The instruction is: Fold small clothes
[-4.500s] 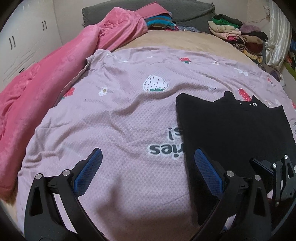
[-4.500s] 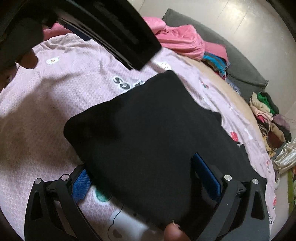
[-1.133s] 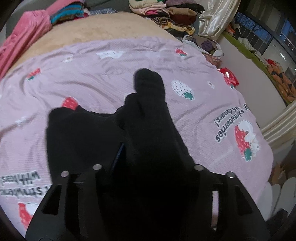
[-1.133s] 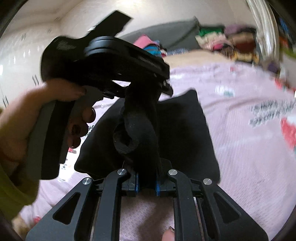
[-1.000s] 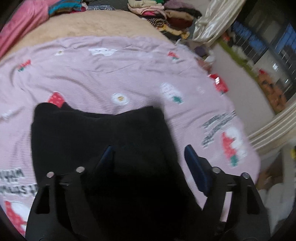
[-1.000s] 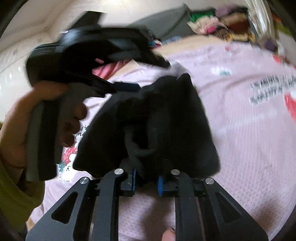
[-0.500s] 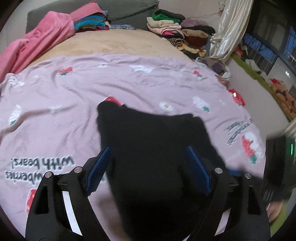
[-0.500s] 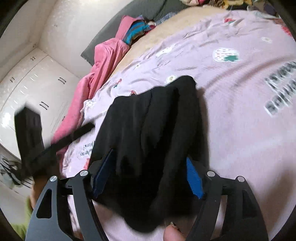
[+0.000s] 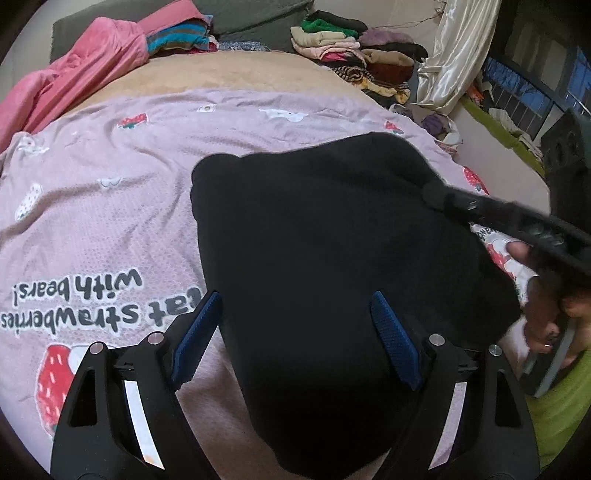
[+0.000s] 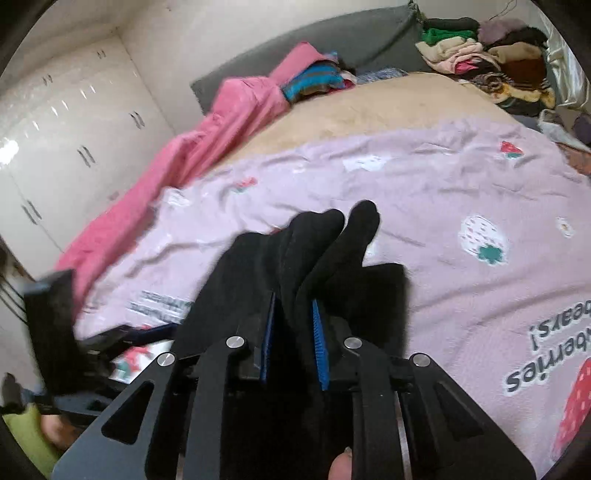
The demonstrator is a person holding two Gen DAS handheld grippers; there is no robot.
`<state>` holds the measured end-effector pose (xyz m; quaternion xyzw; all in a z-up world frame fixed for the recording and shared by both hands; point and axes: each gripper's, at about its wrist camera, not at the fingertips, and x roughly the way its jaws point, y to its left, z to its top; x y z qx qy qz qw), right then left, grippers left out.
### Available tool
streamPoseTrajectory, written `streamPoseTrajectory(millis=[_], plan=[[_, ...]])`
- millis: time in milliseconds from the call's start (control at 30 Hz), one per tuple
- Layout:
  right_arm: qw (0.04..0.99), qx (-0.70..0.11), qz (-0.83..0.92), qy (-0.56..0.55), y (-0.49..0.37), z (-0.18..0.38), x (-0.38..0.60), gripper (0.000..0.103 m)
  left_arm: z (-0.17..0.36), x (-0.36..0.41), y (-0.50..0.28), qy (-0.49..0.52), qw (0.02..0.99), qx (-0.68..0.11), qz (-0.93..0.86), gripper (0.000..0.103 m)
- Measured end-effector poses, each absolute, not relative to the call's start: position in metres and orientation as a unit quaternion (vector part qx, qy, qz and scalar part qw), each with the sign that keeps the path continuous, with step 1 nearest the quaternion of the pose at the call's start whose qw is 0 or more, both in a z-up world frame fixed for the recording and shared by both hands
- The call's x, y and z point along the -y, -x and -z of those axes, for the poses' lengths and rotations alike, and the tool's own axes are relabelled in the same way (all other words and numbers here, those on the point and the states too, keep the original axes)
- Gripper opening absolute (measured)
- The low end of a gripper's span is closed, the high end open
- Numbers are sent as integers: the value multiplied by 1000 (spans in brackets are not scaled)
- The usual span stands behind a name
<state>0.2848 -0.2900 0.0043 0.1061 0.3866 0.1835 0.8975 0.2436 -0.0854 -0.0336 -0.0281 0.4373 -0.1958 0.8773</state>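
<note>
A black garment (image 9: 325, 258) lies spread on the pink strawberry sheet (image 9: 103, 229). My left gripper (image 9: 295, 332) is open just above its near part, the blue pads (image 9: 197, 330) wide apart with nothing between them. My right gripper (image 10: 291, 339) is shut on a bunched fold of the black garment (image 10: 325, 236), which sticks up between the blue pads. In the left wrist view the right gripper's body (image 9: 517, 221) reaches in from the right onto the garment's right edge.
A pink blanket (image 10: 192, 155) lies along the bed's left side. Stacks of folded clothes (image 9: 354, 48) and a striped pile (image 9: 177, 35) sit at the far end by a grey headboard. A curtain (image 9: 450, 51) and the bed's edge are on the right.
My left gripper let go of the black garment about a second ago and stays open. My right gripper opened half a second ago and has closed again on a fold of it.
</note>
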Motion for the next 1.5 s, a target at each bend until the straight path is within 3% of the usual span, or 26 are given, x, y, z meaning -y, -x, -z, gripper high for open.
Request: streamPoseTrajectory(millis=[233, 367, 400, 433, 500, 567, 833, 900, 933, 1033, 1233, 1300, 1333, 1367, 1500], plan=[[883, -422, -148, -146, -287, 42, 311, 19, 41, 95, -238, 2, 875, -441, 198, 77], [884, -420, -144, -147, -274, 40, 313, 30, 41, 93, -237, 5, 874, -443, 198, 77], [883, -421, -145, -149, -270, 39, 312, 34, 40, 92, -237, 5, 874, -443, 198, 77], [879, -427, -150, -152, -266, 40, 313, 48, 40, 92, -236, 5, 874, -443, 197, 77], [878, -425, -155, -157, -258, 36, 314, 50, 39, 91, -234, 6, 875, -442, 197, 77], [875, -426, -162, -162, -248, 35, 315, 61, 38, 91, -233, 6, 875, -441, 197, 77], [866, -436, -181, -163, -219, 33, 314, 61, 35, 87, -226, 9, 877, -439, 195, 77], [866, -438, -180, -158, -215, 36, 312, 48, 34, 86, -224, 9, 878, -438, 193, 77], [865, -441, -184, -151, -214, 37, 309, 23, 34, 86, -223, 9, 878, -439, 193, 77], [873, -431, -178, -145, -206, 32, 307, 18, 33, 86, -220, 11, 878, -438, 193, 77], [880, -436, -142, -125, -202, 33, 307, 21, 28, 83, -212, 12, 879, -435, 196, 77], [881, -439, -131, -116, -200, 35, 303, 28, 27, 82, -209, 12, 879, -434, 195, 77], [885, -434, -122, -113, -197, 34, 302, 39, 26, 81, -207, 10, 880, -433, 195, 77], [888, -430, -117, -110, -194, 32, 301, 44, 25, 81, -206, 9, 880, -433, 194, 77], [900, -407, -109, -109, -182, 24, 302, 50, 20, 78, -200, 9, 883, -429, 192, 81]])
